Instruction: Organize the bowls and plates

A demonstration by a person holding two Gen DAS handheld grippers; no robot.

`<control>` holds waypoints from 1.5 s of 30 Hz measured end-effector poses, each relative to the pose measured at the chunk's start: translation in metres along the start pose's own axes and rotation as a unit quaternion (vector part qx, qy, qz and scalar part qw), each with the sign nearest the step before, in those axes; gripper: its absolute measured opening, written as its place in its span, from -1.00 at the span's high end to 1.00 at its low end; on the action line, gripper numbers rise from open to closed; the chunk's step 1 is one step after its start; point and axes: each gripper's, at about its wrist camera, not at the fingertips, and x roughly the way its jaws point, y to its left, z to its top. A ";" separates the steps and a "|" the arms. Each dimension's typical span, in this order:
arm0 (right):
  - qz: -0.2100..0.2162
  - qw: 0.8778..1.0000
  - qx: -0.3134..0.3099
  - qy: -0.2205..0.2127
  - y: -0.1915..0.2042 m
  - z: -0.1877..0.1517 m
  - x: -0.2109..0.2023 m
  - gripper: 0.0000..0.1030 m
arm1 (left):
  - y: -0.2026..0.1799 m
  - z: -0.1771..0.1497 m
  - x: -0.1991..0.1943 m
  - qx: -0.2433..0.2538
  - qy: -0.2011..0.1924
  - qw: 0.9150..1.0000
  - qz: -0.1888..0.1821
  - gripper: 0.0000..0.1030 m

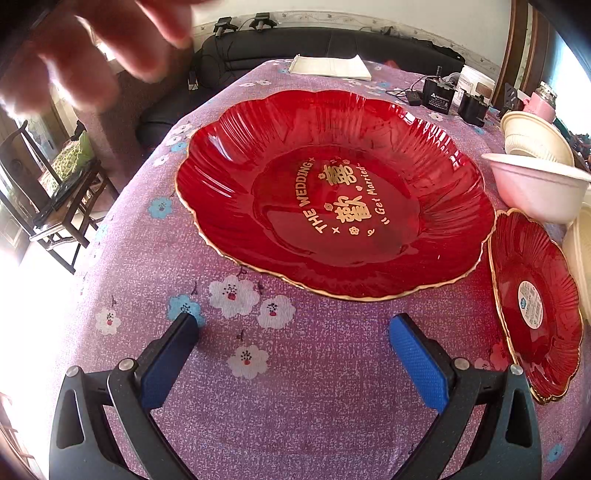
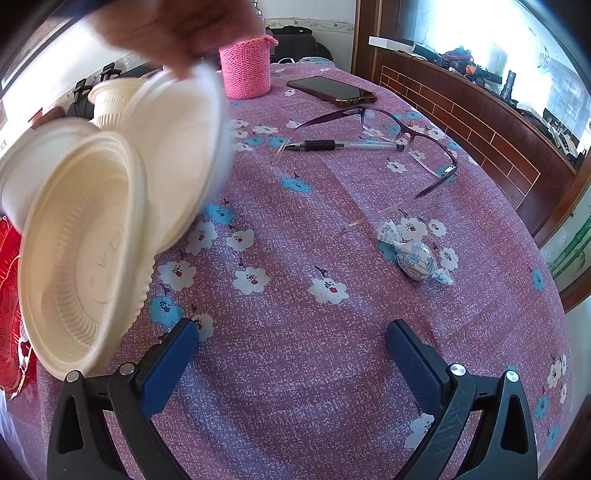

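A large red plate [image 1: 332,192] with gold lettering lies on the purple flowered tablecloth [image 1: 295,387], just ahead of my open, empty left gripper [image 1: 293,325]. A smaller red plate [image 1: 535,306] lies at the right, with white bowls [image 1: 535,184] behind it. In the right wrist view a bare hand [image 2: 177,26] holds a white bowl [image 2: 177,147] tilted in the air, blurred. A cream ribbed bowl [image 2: 77,251] lies on its side at the left, with another bowl [image 2: 110,99] behind. My right gripper [image 2: 291,328] is open and empty above the cloth [image 2: 295,369].
Glasses [image 2: 388,129], a pen [image 2: 343,146], a phone [image 2: 332,90], a pink knitted cup cover [image 2: 245,70] and a wrapped candy [image 2: 417,258] lie ahead of the right gripper. A blurred hand [image 1: 92,48], papers [image 1: 330,66] and black chargers [image 1: 439,94] show in the left wrist view.
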 end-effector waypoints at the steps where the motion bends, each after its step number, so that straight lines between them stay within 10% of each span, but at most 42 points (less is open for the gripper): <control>1: 0.000 1.000 0.000 0.000 0.000 0.000 0.000 -0.99 | 0.000 0.000 0.000 0.000 0.000 1.000 0.000 -1.00; 38: 0.004 1.000 -0.008 0.003 0.000 -0.001 -0.001 -0.99 | 0.000 0.001 0.000 -0.004 0.004 1.000 0.005 -1.00; 45: 0.059 0.996 -0.045 0.043 -0.019 -0.008 -0.020 -0.99 | 0.002 -0.021 -0.027 -0.003 0.003 0.999 -0.050 -1.00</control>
